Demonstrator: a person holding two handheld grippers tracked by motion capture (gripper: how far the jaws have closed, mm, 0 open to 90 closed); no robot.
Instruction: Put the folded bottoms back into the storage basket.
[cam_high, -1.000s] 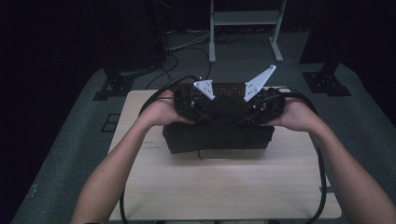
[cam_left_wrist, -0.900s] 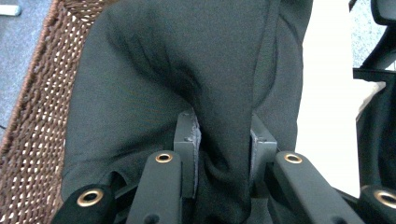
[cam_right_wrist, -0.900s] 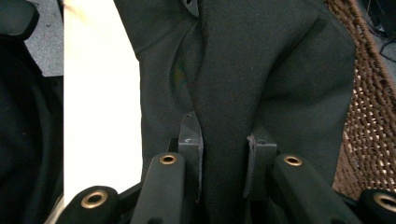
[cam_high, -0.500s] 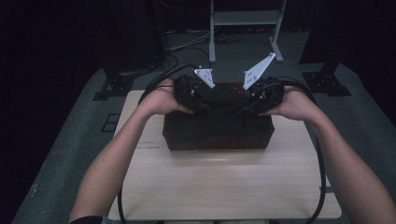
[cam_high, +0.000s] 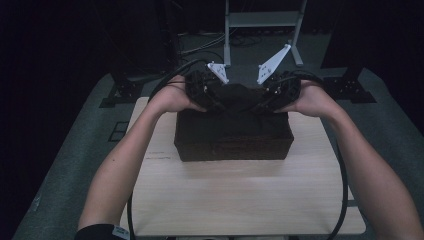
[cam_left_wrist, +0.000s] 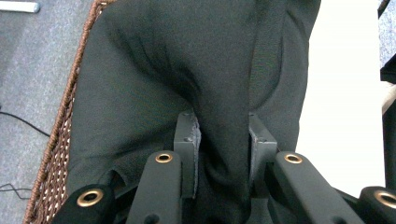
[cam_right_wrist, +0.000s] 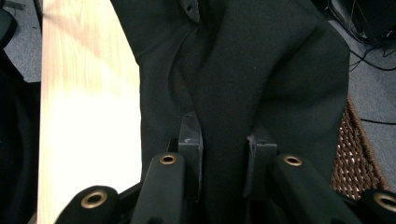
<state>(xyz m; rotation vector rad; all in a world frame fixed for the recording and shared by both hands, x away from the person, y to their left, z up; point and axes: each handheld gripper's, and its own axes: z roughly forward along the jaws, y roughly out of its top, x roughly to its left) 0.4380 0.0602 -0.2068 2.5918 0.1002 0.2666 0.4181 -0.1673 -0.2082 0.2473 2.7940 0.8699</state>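
A brown woven basket (cam_high: 232, 145) stands on the light wooden table (cam_high: 240, 200), with a black cloth (cam_high: 234, 96) draped over it. Both hands hold the cloth's far part up above the basket. My left gripper (cam_high: 216, 97) is shut on a fold of the black cloth (cam_left_wrist: 219, 140), which is pinched between its pads. My right gripper (cam_high: 260, 97) is shut on another fold of the black cloth (cam_right_wrist: 224, 144) in the same way. The basket's woven rim (cam_left_wrist: 60, 140) shows beside the cloth in the left gripper view, and the basket's weave (cam_right_wrist: 355, 154) in the right gripper view.
The table sits on a grey carpeted floor (cam_high: 65, 165). A metal stand (cam_high: 262, 22) and cables (cam_high: 200, 47) lie beyond the table's far edge. Black stand feet (cam_high: 117, 92) flank the far corners. Each gripper's cable (cam_high: 342, 190) trails along the forearm.
Both hands have moved up and away from the person, carrying the gripped cloth higher above the basket. Both grips on the cloth have held.
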